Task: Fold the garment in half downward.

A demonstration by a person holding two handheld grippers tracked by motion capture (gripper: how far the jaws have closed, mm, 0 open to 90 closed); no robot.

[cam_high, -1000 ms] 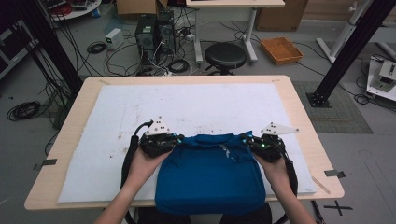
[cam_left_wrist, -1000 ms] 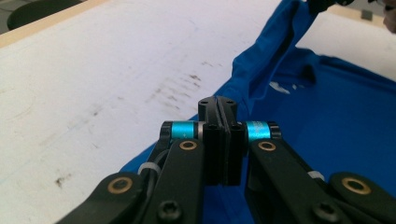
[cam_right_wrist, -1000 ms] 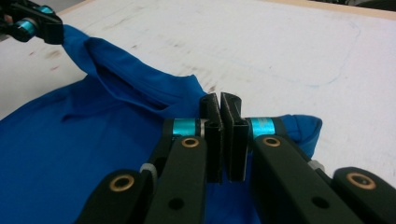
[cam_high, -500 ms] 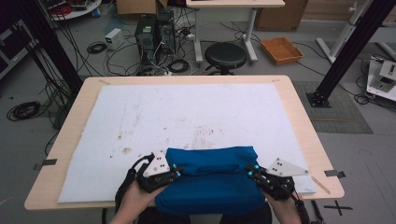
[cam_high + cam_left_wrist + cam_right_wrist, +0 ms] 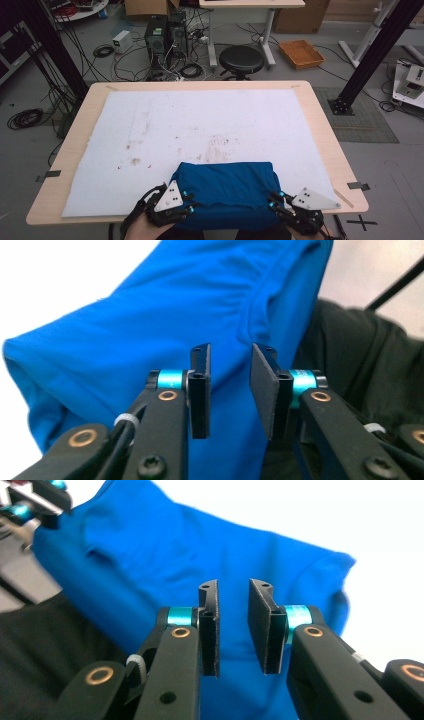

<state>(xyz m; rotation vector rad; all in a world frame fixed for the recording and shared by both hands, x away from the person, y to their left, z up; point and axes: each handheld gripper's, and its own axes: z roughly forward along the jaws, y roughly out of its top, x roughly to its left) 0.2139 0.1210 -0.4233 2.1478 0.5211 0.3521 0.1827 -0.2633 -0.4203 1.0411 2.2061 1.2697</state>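
Your left gripper [image 5: 189, 201] and right gripper [image 5: 274, 201] flank the folded blue garment [image 5: 223, 192]. Both have just been opening: jaws apart, no cloth pinched between them.

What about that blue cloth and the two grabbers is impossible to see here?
- High view: the blue cloth's near edge hangs past the table edge, cut off by the frame.
- High view: the left gripper's and right gripper's fingers are too small to judge.
- Right gripper view: the far gripper at top left is blurred and cropped.
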